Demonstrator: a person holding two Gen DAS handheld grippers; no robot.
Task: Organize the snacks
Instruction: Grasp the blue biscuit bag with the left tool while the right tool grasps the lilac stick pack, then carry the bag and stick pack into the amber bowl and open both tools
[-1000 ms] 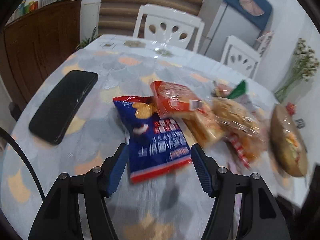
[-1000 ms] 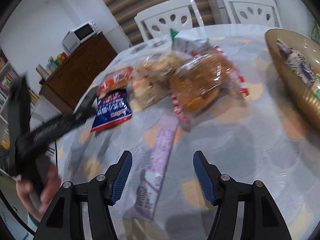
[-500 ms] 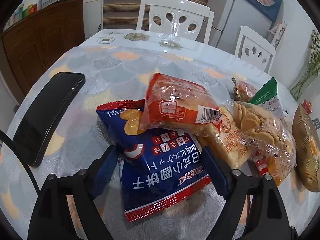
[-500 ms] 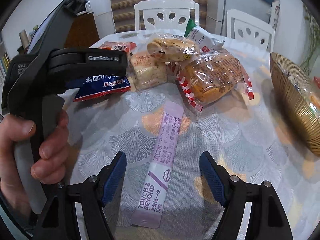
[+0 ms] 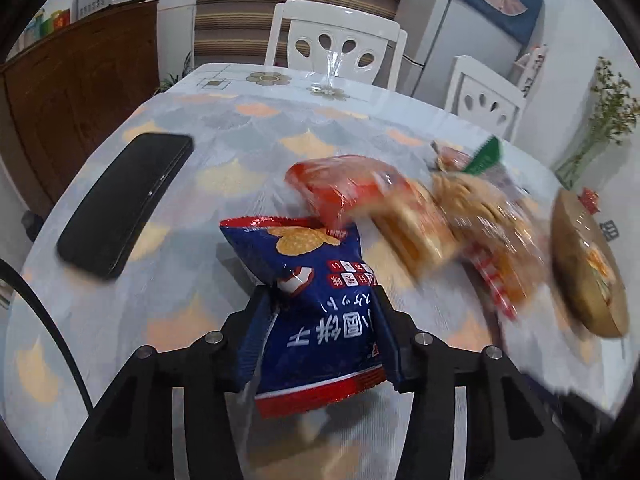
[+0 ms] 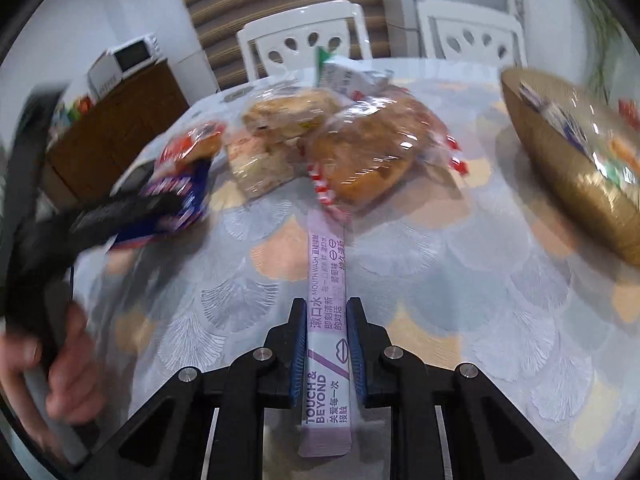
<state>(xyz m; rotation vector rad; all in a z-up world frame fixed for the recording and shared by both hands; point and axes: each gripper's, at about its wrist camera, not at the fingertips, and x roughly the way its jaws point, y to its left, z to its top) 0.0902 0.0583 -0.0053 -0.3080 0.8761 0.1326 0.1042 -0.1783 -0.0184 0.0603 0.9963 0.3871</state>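
Observation:
My left gripper [image 5: 320, 300] is shut on a blue biscuit bag [image 5: 316, 300] and holds it lifted off the table; it shows blurred in the right wrist view [image 6: 176, 200]. My right gripper [image 6: 327, 308] is shut on a purple mouthwash stick pack [image 6: 326, 304] lying lengthwise between the pads. A red snack pack [image 5: 348, 188], clear bags of bread [image 6: 368, 148] and pastries [image 6: 288, 116], and a green-topped white pack [image 6: 348, 76] lie in a pile mid-table. A gold bowl [image 6: 568, 168] holding wrapped snacks stands at the right.
A black phone [image 5: 124, 200] lies on the table's left part. White chairs [image 5: 340, 40] stand behind the table, a wooden cabinet [image 5: 80, 92] with a microwave at left, a vase of dried flowers [image 5: 600, 120] at far right.
My left gripper closed on the blue bag and lifted it away from the red pack. My right gripper closed on the purple stick pack.

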